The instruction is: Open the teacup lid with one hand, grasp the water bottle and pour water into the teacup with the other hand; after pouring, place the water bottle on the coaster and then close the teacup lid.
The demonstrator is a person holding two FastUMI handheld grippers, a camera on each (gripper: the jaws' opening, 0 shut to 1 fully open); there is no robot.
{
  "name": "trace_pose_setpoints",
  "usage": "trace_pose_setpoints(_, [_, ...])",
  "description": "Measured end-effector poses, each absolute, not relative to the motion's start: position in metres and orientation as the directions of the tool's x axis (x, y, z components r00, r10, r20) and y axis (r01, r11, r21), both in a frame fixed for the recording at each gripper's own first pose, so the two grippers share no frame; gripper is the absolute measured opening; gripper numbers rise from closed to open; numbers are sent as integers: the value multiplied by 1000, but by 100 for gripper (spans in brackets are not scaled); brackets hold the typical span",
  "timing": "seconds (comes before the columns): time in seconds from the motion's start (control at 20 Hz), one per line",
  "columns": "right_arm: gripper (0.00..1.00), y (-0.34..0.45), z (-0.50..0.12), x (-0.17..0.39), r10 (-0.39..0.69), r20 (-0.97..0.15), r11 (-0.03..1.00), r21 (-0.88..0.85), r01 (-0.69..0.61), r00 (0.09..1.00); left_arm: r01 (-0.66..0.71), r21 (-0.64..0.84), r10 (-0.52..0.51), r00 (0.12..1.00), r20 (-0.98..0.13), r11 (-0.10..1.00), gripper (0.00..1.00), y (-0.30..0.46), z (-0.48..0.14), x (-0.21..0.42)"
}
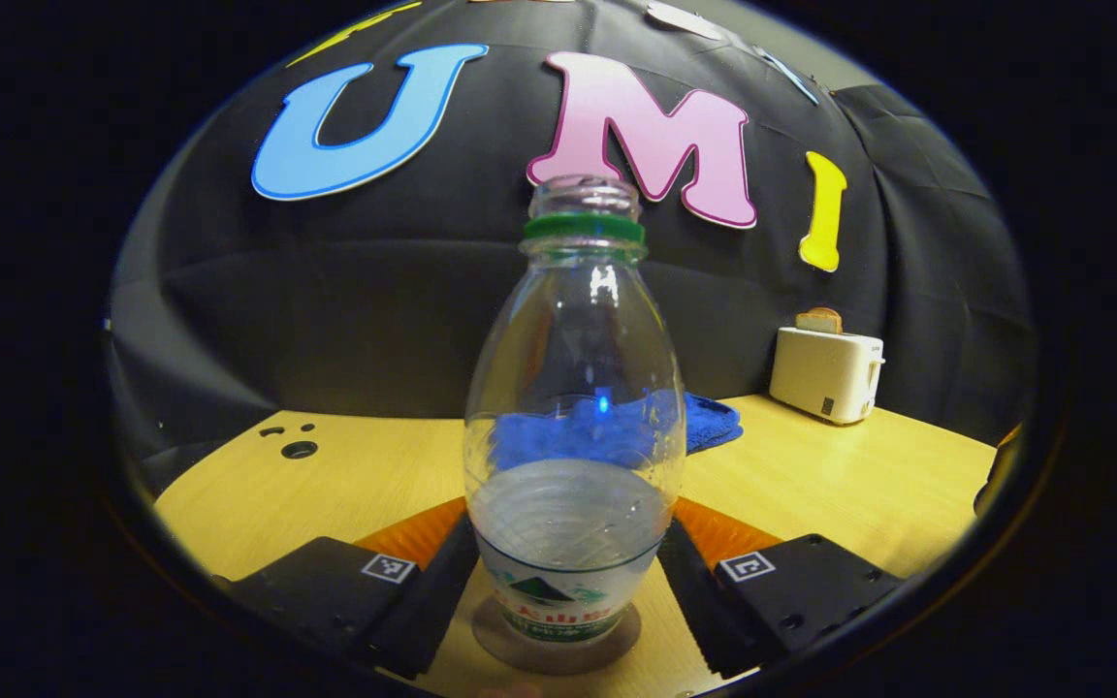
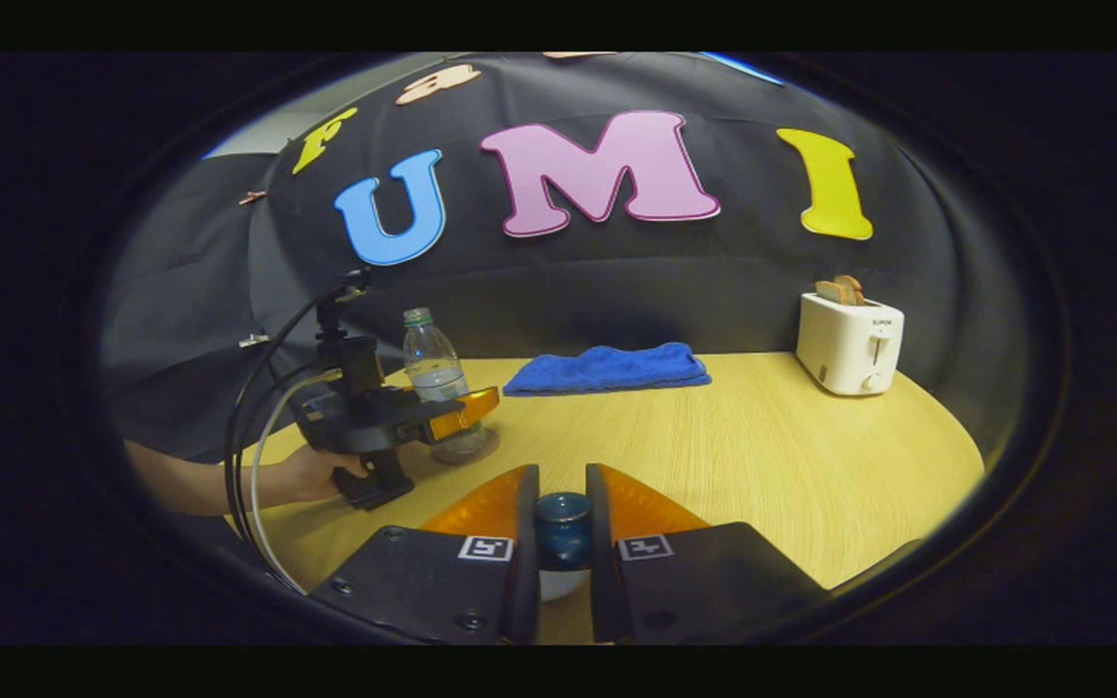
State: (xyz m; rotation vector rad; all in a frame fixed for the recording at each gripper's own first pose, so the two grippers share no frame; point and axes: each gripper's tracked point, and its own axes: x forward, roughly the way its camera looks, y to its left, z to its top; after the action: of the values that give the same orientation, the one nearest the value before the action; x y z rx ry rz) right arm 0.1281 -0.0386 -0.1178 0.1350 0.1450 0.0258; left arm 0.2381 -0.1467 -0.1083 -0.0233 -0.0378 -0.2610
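- In the left gripper view, one clear plastic water bottle (image 1: 575, 427) with a green neck ring and no cap is standing upright on a round brownish coaster (image 1: 557, 648), right between the two fingers of the left gripper (image 1: 568, 572).
- Those fingers are sitting on either side of the bottle's lower part, by its label; I cannot tell whether they are pressing it or just flanking it.
- The bottle is holding water in roughly its lower third.
- In the right gripper view, the right gripper (image 2: 562, 514) is closing narrowly around the dark blue knob of the teacup lid (image 2: 562, 528), with both fingers lying against its sides; the white teacup (image 2: 558, 585) is showing just below.
- The same view is showing the left gripper farther off, to the left, held by a person's hand (image 2: 311, 475), with the bottle at its finger ends.
- On the light wooden table (image 2: 762, 456), one folded blue cloth (image 2: 607, 368) is lying at the back, well apart from the bottle.
- One white toaster (image 2: 849, 344) holding one slice of toast (image 2: 840, 289) is standing at the far right.
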Motion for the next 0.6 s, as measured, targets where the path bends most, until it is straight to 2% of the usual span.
trace_pose_setpoints(0.05, [19, -37, -115, 128, 37, -136, 991, 133, -19, 990, 258, -19, -257, 965, 50, 966, 98, -145, -105, 234])
trace_pose_setpoints(0.1, [24, -36, -113, 127, 42, -131, 991, 132, -24, 991, 258, -23, -256, 965, 59, 966, 98, -142, -103, 230])
trace_pose_setpoints(0.3, [24, -28, -114, 126, 63, -122, 990, 129, -47, 991, 255, -38, -253, 966, 53, 966, 98, -129, -101, 211])
trace_pose_setpoints(0.35, [19, -26, -114, 127, 69, -120, 990, 130, -53, 990, 258, -40, -256, 965, 51, 965, 98, -127, -101, 205])
trace_pose_setpoints(0.4, [24, -25, -115, 128, 70, -120, 990, 129, -54, 990, 260, -41, -258, 965, 56, 965, 98, -126, -101, 199])
trace_pose_setpoints(0.6, [25, -20, -123, 130, 76, -123, 990, 130, -60, 990, 282, -44, -281, 959, 28, 958, 97, -128, -112, 178])
